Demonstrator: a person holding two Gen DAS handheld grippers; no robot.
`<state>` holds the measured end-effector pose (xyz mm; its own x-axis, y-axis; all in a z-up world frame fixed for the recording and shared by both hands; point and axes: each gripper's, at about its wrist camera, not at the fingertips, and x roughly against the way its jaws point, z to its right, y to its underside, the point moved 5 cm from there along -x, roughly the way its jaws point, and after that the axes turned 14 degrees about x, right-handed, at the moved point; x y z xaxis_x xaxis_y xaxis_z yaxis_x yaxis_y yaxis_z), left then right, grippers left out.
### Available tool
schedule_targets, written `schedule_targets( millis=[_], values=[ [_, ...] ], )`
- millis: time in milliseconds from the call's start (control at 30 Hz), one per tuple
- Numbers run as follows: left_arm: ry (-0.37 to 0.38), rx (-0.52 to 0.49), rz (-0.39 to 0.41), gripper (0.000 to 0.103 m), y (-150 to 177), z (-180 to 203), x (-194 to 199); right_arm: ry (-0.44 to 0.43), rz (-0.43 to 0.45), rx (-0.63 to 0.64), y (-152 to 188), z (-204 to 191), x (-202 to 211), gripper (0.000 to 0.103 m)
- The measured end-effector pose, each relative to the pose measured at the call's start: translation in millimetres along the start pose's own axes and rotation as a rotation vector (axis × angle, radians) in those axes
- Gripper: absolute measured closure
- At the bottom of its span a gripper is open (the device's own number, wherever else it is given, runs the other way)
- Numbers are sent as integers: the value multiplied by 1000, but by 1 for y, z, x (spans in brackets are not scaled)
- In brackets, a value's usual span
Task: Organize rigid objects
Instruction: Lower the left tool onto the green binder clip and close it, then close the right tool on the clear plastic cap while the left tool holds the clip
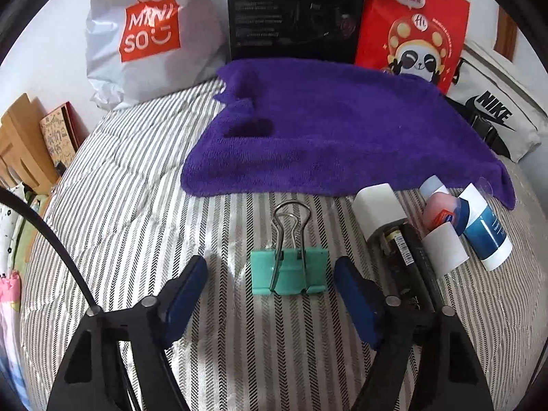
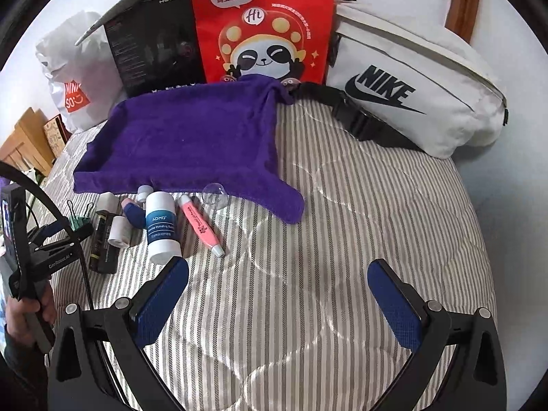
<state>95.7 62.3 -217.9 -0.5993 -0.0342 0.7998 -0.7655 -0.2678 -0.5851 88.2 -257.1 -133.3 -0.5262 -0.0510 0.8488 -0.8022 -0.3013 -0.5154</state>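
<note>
Striped grey-and-white quilt (image 2: 342, 239) covering bed, faint stitched pattern. Purple towel (image 1: 325, 126) spread flat on quilt, far edge touching items behind; one corner draped toward near right in left wrist view. Along back, left to right: white plastic bag (image 1: 147, 37) with orange MINISO logo, crumpled, upright; black carton (image 1: 294, 10) with small white print, upright; red paper bag (image 1: 411, 24) with cartoon panda, upright, just beside carton. White NIKE waist bag (image 2: 411, 92) lying on quilt to right of red bag, black strap and buckle (image 2: 356, 120) trailing toward towel. Wooden furniture (image 1: 17, 137) and patterned card (image 1: 58, 137) beyond left bed edge.
</note>
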Motion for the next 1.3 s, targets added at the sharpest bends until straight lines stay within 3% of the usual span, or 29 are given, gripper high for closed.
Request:
schedule_targets(
  millis=[233, 367, 467, 567, 633, 733, 1000, 1167, 1267, 1300],
  values=[
    [34, -19, 27, 64, 0, 5, 4, -40, 39, -11, -5, -4, -12, 4],
    [0, -51, 42, 64, 0, 10, 5, -63, 53, 6, -10, -13, -22, 7],
    [16, -37, 34, 63, -1, 8, 5, -91, 63, 53, -13, -27, -34, 10],
    [55, -4, 22, 64, -3, 3, 4, -106, 53, 103, -15, -39, -50, 25],
    [40, -17, 25, 63, -1, 5, 5, -123, 37, 118, -19, -45, -66, 33],
    [38, -18, 27, 63, -1, 7, 5, -144, 38, 107, -27, -46, -79, 38],
    [42, -15, 26, 63, -1, 5, 5, -140, 34, 60, -43, -38, -104, 48],
    [42, -15, 27, 63, -1, 5, 5, -95, 39, 113, -47, -48, -110, 51],
    [43, -14, 27, 63, -1, 5, 5, -47, 46, 151, -48, -51, -113, 58],
    [44, -14, 27, 63, -1, 5, 5, -40, 51, 159, -48, -52, -113, 67]
  ],
)
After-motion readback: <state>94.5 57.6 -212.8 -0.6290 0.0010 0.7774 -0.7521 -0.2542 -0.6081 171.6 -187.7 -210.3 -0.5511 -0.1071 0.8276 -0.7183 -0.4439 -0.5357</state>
